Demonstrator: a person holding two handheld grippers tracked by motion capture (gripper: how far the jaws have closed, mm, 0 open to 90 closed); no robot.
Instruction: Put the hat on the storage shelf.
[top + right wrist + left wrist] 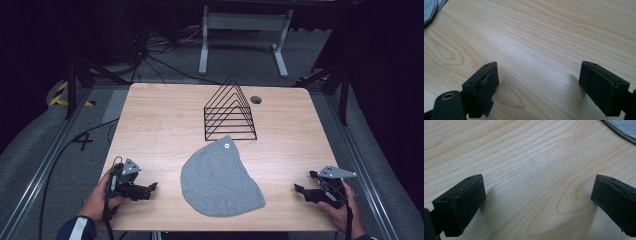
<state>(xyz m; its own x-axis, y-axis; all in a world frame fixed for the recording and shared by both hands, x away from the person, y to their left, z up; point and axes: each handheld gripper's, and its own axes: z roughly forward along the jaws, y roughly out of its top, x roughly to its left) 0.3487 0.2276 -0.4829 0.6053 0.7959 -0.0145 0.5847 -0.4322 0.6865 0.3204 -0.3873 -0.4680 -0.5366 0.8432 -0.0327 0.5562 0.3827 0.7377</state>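
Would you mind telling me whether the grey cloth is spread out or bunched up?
Spread out: the grey cloth lies flat on the table as one smooth rounded shape, without visible creases.

Left tongs [151, 187] wide open, right tongs [299, 188] wide open, both hand-held

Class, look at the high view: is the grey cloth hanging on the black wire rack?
No, the grey cloth lies flat on the table, in front of the black wire rack, which stands empty.

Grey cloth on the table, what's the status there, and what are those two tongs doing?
Left tongs open, right tongs open, both empty. Grey cloth flat between them, untouched. Black wire rack behind the cloth, out of the way.
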